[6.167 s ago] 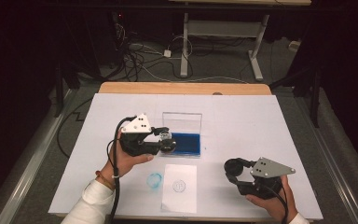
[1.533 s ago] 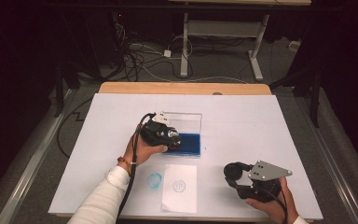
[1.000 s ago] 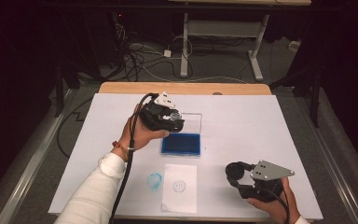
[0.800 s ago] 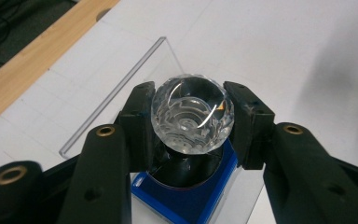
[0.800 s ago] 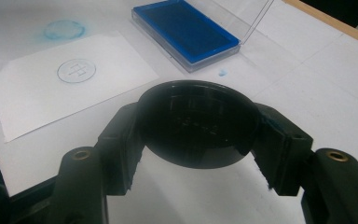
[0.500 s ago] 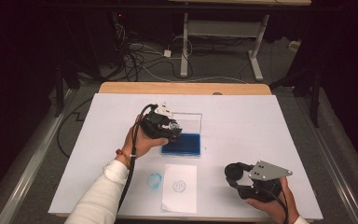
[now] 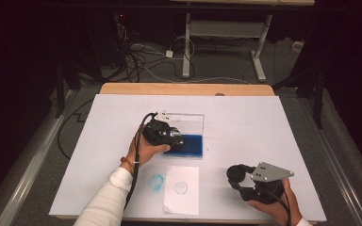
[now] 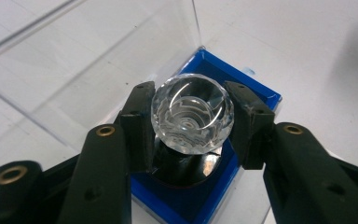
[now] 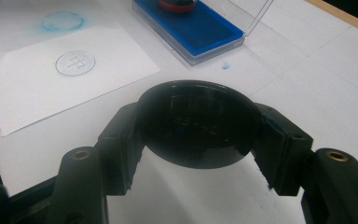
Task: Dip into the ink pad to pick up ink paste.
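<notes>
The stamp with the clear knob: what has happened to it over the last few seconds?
The left gripper, shut on the stamp throughout, lifted it up and toward the far side of the ink pad, then brought it back down onto the blue pad. The right gripper kept still near the table's front edge, shut on the black cap. The paper with its round print and the blue smudge stayed put.

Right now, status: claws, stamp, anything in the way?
Left claw shut on clear-handled stamp, its base on blue ink pad in open clear case. Right claw shut on black cap. Stamped paper unobstructed.
</notes>
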A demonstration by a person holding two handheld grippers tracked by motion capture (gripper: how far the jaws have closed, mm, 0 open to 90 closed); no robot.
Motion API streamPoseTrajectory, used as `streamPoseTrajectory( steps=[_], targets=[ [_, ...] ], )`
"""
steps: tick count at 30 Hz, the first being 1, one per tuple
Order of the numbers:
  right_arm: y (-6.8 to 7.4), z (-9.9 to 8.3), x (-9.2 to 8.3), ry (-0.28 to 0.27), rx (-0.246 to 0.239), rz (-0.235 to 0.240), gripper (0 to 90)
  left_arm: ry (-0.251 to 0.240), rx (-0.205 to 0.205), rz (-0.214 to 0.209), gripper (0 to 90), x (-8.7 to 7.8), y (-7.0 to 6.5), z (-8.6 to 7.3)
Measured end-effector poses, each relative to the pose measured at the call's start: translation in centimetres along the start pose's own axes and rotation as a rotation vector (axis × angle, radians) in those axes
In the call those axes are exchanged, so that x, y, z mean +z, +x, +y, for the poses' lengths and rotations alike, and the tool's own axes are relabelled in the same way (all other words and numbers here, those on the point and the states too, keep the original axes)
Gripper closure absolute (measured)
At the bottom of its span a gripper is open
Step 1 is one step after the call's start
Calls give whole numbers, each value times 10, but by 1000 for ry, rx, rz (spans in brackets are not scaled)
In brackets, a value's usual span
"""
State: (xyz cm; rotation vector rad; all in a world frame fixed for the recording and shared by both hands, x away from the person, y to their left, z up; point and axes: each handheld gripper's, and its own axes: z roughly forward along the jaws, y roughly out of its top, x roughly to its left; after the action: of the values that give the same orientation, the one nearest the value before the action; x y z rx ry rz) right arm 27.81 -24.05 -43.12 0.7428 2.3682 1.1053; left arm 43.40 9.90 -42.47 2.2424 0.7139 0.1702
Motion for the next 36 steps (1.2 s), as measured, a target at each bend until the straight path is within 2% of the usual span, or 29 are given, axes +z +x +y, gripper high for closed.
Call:
streamPoseTrajectory(
  steps=[4, 9, 12, 22, 25, 27, 29, 32, 36],
  targets=[
    [0, 0, 0, 1, -3, 2, 387, 20, -1, 1, 547, 4, 0, -1],
    [0, -1, 1, 6, 0, 4, 387, 22, -14, -1, 547, 3, 0, -2],
    [0, -1, 1, 8, -4, 4, 387, 36, -5, 9, 546, 3, -1, -1],
    [2, 0, 2, 15, -9, 4, 387, 25, -40, -1, 547, 6, 2, -1],
    [3, 1, 3, 15, -10, 4, 387, 41, -14, 28, 546, 7, -2, 1],
    [3, 1, 3, 18, -12, 6, 387, 42, -4, 22, 546, 6, -1, 0],
    [3, 0, 2, 17, -13, 6, 387, 33, -11, 11, 547, 5, 1, -2],
    [2, 0, 1, 14, -11, 4, 387, 29, 7, 33, 546, 5, -4, -3],
    [1, -1, 1, 15, -6, 0, 387, 19, 4, 28, 547, 6, -3, -4]
  ],
)
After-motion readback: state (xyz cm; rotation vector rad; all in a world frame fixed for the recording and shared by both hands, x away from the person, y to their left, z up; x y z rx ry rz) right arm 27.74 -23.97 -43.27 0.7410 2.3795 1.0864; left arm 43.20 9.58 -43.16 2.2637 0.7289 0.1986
